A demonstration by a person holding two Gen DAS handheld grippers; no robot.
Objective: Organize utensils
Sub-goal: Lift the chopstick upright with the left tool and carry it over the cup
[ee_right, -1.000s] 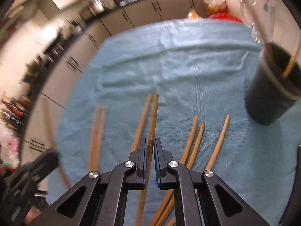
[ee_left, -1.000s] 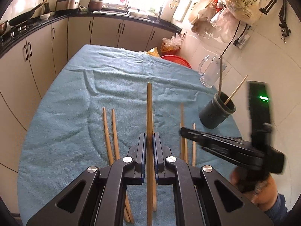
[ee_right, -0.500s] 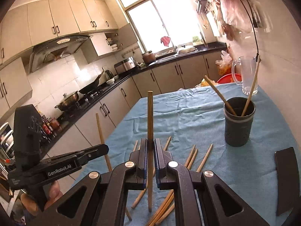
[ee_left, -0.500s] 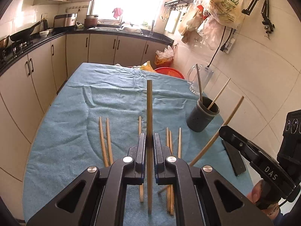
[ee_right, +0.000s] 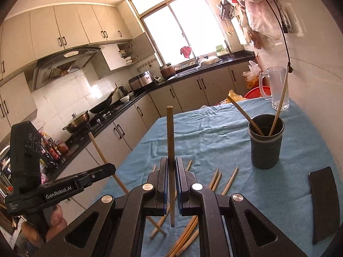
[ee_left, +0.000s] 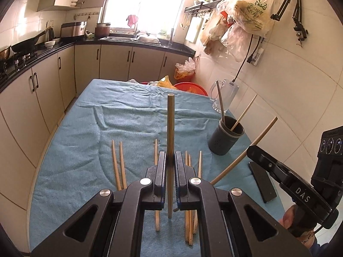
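I found the counter (ee_left: 85, 132), under its blue cloth, carrying the dark holder (ee_right: 265, 147) with two chopsticks already in it and several loose chopsticks (ee_left: 116, 165) lying flat. The step was mid-carry: the left gripper (ee_left: 170, 167) and right gripper (ee_right: 171, 171) each clamped one chopstick clear of the cloth. Next, I judged, each tip needed lining up over the holder's mouth before release.

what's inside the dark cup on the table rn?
Two chopsticks stand in the dark cup, leaning apart: one tilts left, one tilts right toward the glass mug. The cup wall hides their lower ends and whatever else lies at the bottom.
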